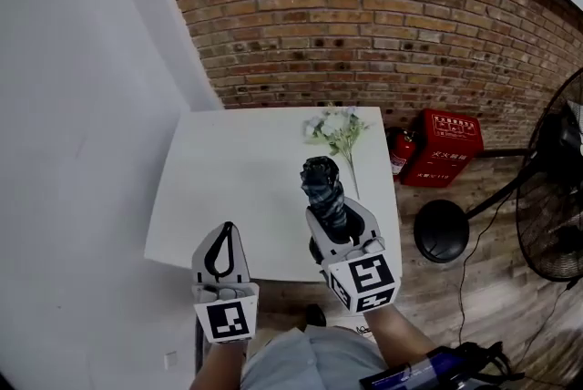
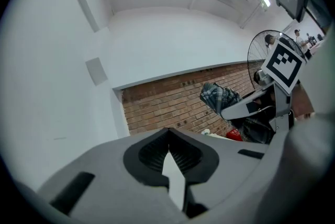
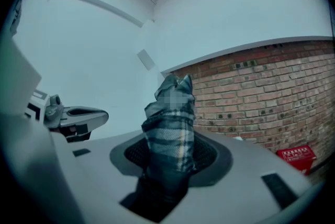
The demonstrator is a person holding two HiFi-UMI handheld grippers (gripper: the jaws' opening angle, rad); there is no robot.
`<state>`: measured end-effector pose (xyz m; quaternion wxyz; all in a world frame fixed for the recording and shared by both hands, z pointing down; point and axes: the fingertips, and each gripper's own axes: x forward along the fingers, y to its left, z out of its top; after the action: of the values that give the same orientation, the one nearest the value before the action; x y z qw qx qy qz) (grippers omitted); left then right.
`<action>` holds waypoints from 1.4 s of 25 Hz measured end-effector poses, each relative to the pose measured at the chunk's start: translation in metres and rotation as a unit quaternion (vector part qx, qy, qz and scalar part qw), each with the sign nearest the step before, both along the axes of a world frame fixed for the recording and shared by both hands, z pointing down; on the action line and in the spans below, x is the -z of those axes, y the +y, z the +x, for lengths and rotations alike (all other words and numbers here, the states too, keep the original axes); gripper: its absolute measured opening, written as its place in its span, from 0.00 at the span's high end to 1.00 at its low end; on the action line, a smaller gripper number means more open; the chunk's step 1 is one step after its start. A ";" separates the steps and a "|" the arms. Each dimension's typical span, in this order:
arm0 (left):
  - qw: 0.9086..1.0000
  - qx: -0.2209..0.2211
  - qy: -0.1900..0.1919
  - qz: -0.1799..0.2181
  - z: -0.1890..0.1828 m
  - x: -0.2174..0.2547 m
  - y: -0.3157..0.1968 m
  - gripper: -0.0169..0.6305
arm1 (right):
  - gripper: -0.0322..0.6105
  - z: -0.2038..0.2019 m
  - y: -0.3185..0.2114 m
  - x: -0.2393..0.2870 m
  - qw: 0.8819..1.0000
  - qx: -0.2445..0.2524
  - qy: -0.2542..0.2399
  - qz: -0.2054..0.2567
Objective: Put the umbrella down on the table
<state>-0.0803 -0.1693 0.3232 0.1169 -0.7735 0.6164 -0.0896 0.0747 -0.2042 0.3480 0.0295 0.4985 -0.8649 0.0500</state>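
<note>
A folded plaid umbrella [image 1: 323, 183] stands upright between the jaws of my right gripper [image 1: 339, 213], which is shut on its lower part, over the near right of the white table [image 1: 246, 179]. The right gripper view shows the umbrella [image 3: 170, 123] rising out of the dark pads of the right gripper [image 3: 175, 140]. My left gripper [image 1: 225, 233] hovers beside it at the table's near edge, shut and empty, its tips touching. In the left gripper view the left gripper [image 2: 168, 131] has its tips meeting, with the umbrella [image 2: 217, 96] off to the right.
A bunch of pale flowers [image 1: 339, 128] lies at the table's far right. Beyond the table stands a brick wall [image 1: 364, 24]. On the floor to the right are a red fire extinguisher box [image 1: 446, 147], an extinguisher [image 1: 399, 149] and a standing fan [image 1: 556, 197].
</note>
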 end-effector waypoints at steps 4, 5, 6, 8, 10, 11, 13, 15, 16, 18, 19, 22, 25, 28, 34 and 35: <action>1.000 0.015 0.004 0.015 -0.011 0.012 -0.013 0.96 | 0.67 -0.011 -0.017 0.017 1.000 0.014 0.003 0.020; 1.000 0.020 0.004 0.016 -0.014 0.014 -0.016 0.96 | 0.67 -0.014 -0.020 0.020 1.000 0.018 0.005 0.023; 1.000 0.025 0.004 0.018 -0.018 0.016 -0.020 0.96 | 0.67 -0.017 -0.024 0.022 0.999 0.022 0.006 0.025; 0.999 0.032 0.005 0.018 -0.024 0.019 -0.027 0.96 | 0.67 -0.022 -0.031 0.024 0.999 0.028 0.009 0.025; 0.999 0.034 0.006 0.016 -0.029 0.020 -0.037 0.96 | 0.67 -0.027 -0.038 0.022 0.999 0.028 0.013 0.020; 0.999 0.033 0.007 0.015 -0.032 0.019 -0.042 0.96 | 0.67 -0.030 -0.042 0.020 0.999 0.027 0.014 0.018; 0.999 0.030 0.009 0.014 -0.038 0.018 -0.051 0.96 | 0.67 -0.037 -0.049 0.017 0.999 0.025 0.017 0.015; 0.999 0.029 0.011 0.011 -0.042 0.015 -0.057 0.96 | 0.67 -0.043 -0.054 0.012 0.999 0.025 0.021 0.009; 0.999 0.027 0.013 0.009 -0.044 0.014 -0.060 0.96 | 0.67 -0.045 -0.056 0.010 0.999 0.025 0.024 0.006; 1.000 0.024 0.015 0.005 -0.046 0.011 -0.066 0.96 | 0.67 -0.049 -0.061 0.008 0.999 0.024 0.030 0.002; 1.000 0.022 0.015 0.002 -0.048 0.010 -0.069 0.96 | 0.67 -0.052 -0.064 0.007 0.999 0.023 0.032 0.001; 1.000 0.018 0.017 -0.006 -0.055 0.005 -0.078 0.96 | 0.67 -0.060 -0.071 0.004 0.999 0.021 0.037 -0.005; 1.000 0.015 0.021 -0.015 -0.062 -0.003 -0.084 0.96 | 0.67 -0.067 -0.075 -0.004 0.999 0.021 0.044 -0.014; 0.999 0.012 0.026 -0.028 -0.070 -0.013 -0.089 0.96 | 0.67 -0.074 -0.077 -0.015 0.998 0.019 0.052 -0.027; 0.998 0.005 0.033 -0.047 -0.080 -0.030 -0.097 0.96 | 0.67 -0.085 -0.082 -0.037 0.996 0.016 0.067 -0.053; 0.998 0.004 0.034 -0.050 -0.082 -0.033 -0.099 0.96 | 0.67 -0.086 -0.083 -0.042 0.996 0.015 0.069 -0.058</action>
<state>-0.1625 -0.2686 0.3558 0.0564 -0.7783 0.6182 -0.0949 -0.0114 -0.2873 0.3899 0.1189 0.4856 -0.8637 0.0646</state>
